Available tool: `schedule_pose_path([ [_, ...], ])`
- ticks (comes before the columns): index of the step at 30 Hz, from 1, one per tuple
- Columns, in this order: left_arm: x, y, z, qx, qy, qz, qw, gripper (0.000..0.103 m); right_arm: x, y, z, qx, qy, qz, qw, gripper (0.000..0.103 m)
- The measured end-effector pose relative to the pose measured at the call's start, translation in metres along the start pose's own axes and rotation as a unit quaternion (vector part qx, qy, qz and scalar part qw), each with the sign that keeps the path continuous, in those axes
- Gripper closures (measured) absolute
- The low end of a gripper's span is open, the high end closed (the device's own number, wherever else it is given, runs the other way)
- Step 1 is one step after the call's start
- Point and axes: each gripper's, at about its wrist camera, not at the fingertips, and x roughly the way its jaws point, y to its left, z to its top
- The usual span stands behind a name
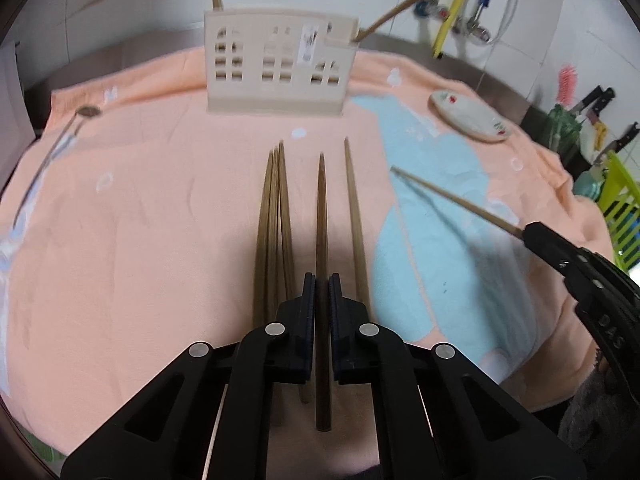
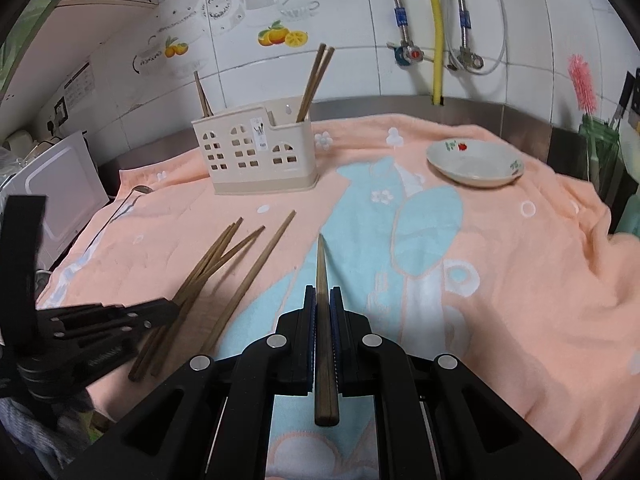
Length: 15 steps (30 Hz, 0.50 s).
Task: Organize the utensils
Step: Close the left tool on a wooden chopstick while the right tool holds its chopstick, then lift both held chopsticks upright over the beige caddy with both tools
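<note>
Before the holder, one chopstick is clamped in the right gripper and another seemingly in the left gripper — loose chopsticks lie nearer. Each tip should be steered above a holder slot, then lowered upright — never tilted.

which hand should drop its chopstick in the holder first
Right, probably. Its gripper holds a chopstick already lifted clear of the towel. The left gripper grips its chopstick low among the loose ones. Holder lies ahead of both.
</note>
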Motion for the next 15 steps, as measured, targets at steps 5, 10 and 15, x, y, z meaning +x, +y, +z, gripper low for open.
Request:
schedule_pose_path([
  [5, -0.025, 0.005, 0.015, 0.004, -0.041, -0.018, 0.9990, 0.098, -0.009, 0.004, 0.015, -0.016, -0.018, 0.001, 1.000, 0.096],
  [10, -0.042, 0.006, 0.028, 0.013, -0.065, -0.033, 0.9972, 0.098, -0.015, 0.011, 0.033, -0.035, -0.027, 0.013, 0.999, 0.096],
  [15, -0.050, 0.011, 0.043, 0.022, -0.072, -0.045, 0.9962, 0.098, -0.016, 0.017, 0.052, -0.056, -0.026, 0.031, 0.998, 0.096],
])
